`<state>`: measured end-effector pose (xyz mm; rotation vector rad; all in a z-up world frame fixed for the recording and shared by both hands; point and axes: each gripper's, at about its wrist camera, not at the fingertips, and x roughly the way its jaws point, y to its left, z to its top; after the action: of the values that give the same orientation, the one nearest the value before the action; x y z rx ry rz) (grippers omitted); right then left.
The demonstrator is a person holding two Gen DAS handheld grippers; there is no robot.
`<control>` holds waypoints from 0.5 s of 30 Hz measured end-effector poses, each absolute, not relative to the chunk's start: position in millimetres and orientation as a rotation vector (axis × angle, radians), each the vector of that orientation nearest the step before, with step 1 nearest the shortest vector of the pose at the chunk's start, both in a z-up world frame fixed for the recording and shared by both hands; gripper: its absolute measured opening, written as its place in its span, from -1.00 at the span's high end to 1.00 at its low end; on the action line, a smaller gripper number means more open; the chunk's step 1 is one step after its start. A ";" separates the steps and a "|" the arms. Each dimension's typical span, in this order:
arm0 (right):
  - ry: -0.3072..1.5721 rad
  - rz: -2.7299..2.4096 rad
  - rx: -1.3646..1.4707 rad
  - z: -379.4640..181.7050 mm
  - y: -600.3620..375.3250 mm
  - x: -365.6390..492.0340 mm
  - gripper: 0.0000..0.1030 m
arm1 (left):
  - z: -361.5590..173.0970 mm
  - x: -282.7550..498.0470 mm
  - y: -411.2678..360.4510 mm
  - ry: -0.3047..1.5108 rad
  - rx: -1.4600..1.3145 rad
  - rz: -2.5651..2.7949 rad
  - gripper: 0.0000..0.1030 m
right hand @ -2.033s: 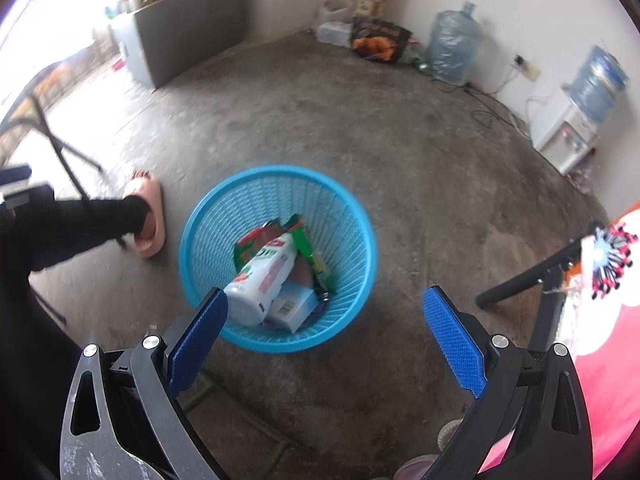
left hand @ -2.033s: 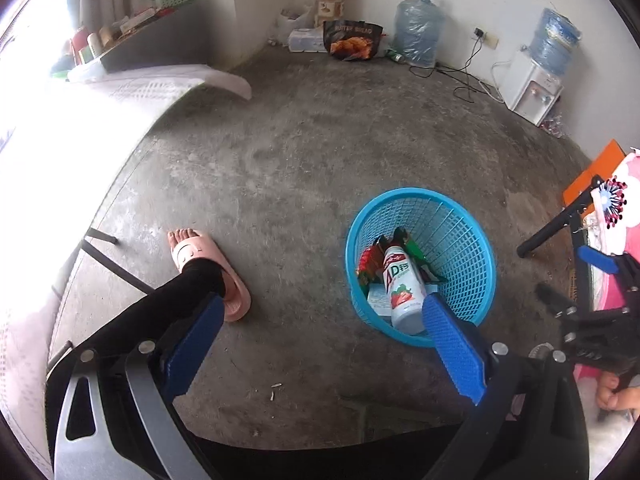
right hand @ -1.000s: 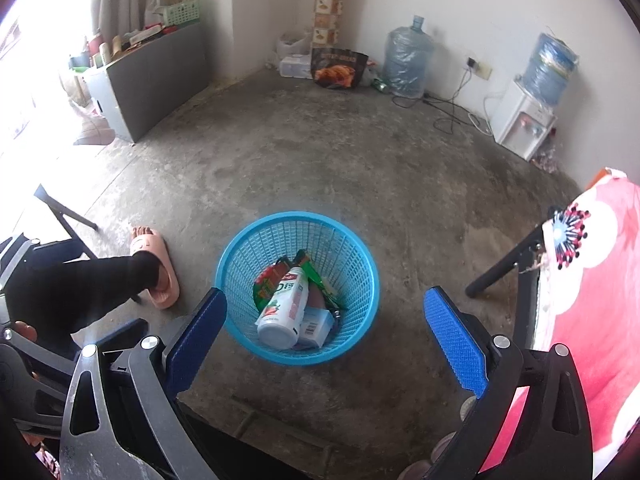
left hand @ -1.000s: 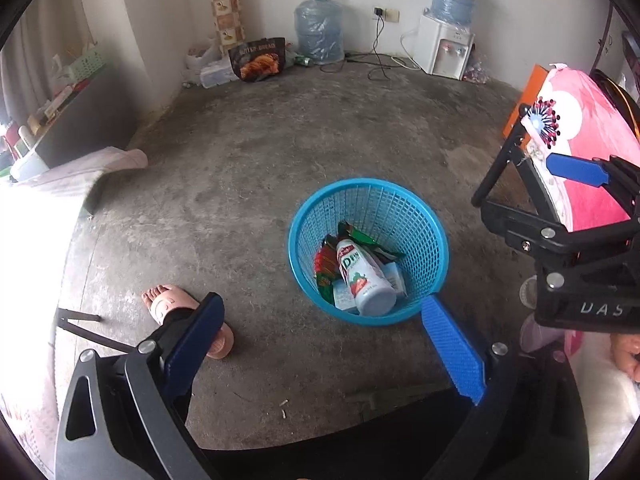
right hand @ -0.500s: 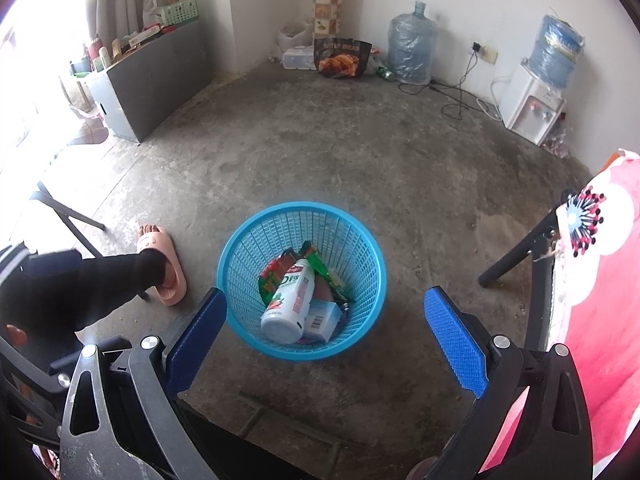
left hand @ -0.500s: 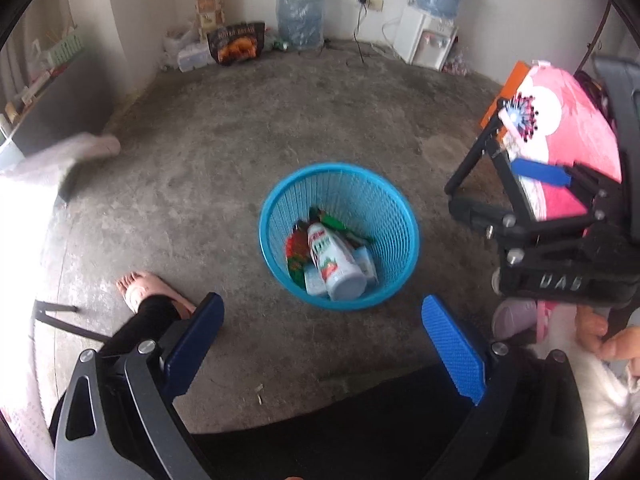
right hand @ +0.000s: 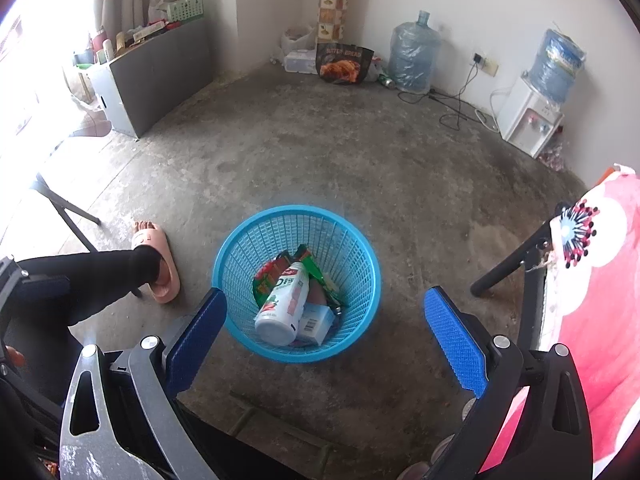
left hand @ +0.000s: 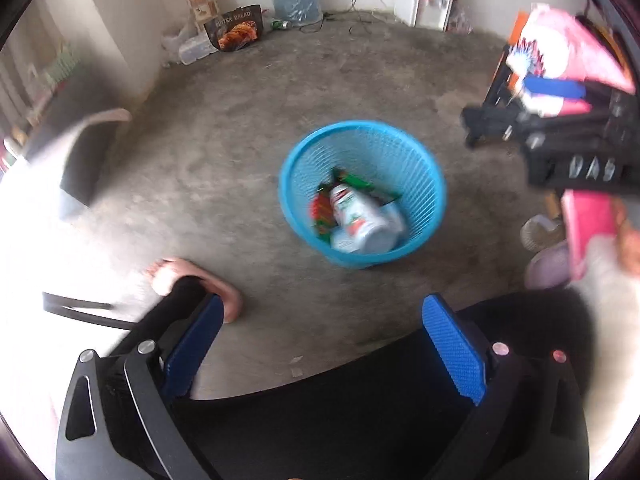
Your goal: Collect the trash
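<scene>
Right wrist view shows the concrete floor (right hand: 320, 152), rough, grey and stained, with the blue basket (right hand: 362, 276) standing between both claws. The basket is round plastic lattice, and it now sits farther off than 2 seconds ago, when both claws hung close over it. That suggests the drop is done and more trash must be found. Inside lie a smooth white bottle (right hand: 282, 304), a small carton (right hand: 316, 322) and crinkled wrappers (right hand: 266, 278). The right claw (right hand: 324, 334) and left claw (left hand: 318, 342) both gape, holding nothing.
</scene>
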<state>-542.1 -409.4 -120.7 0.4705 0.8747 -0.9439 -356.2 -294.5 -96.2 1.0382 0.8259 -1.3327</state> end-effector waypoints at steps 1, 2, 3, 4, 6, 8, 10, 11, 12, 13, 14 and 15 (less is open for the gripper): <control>0.876 -0.944 0.480 -121.1 -410.7 -542.8 -0.85 | -95.4 -354.9 -292.5 0.790 1.061 -1.307 -0.89; 0.878 -0.945 0.488 -121.8 -412.1 -543.3 -0.85 | -93.1 -351.9 -290.5 0.763 1.067 -1.287 -0.89; 0.879 -0.945 0.495 -122.1 -413.0 -543.5 -0.85 | -90.1 -348.5 -289.4 0.755 1.066 -1.279 -0.89; 0.881 -0.944 0.498 -122.2 -412.9 -543.1 -0.85 | -86.4 -344.8 -288.6 0.756 1.053 -1.281 -0.89; 0.883 -0.940 0.495 -122.4 -412.8 -541.8 -0.85 | -81.2 -337.1 -288.9 0.759 1.024 -1.279 -0.89; 0.885 -0.936 0.490 -122.4 -412.1 -541.1 -0.85 | -78.5 -333.4 -291.7 0.752 1.009 -1.277 -0.89; 0.886 -0.933 0.492 -123.2 -412.3 -541.1 -0.85 | -76.5 -332.1 -294.6 0.753 0.996 -1.285 -0.89; 0.886 -0.934 0.496 -123.4 -412.9 -541.5 -0.85 | -75.4 -331.8 -296.7 0.753 0.994 -1.287 -0.89; 0.886 -0.934 0.500 -123.9 -414.2 -542.6 -0.85 | -75.0 -331.7 -299.3 0.750 0.993 -1.292 -0.90; 0.886 -0.934 0.504 -124.0 -414.9 -543.1 -0.85 | -74.9 -332.4 -300.3 0.747 0.995 -1.298 -0.90; 0.887 -0.933 0.507 -124.0 -415.1 -543.3 -0.85 | -73.6 -332.5 -301.1 0.747 0.997 -1.303 -0.90; 0.887 -0.933 0.508 -124.1 -415.7 -543.6 -0.85 | -74.0 -333.0 -302.3 0.749 1.000 -1.310 -0.90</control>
<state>-543.6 -415.7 -124.1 0.5083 0.8872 -0.9331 -333.0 -302.3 -74.0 1.0003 0.7493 -1.3096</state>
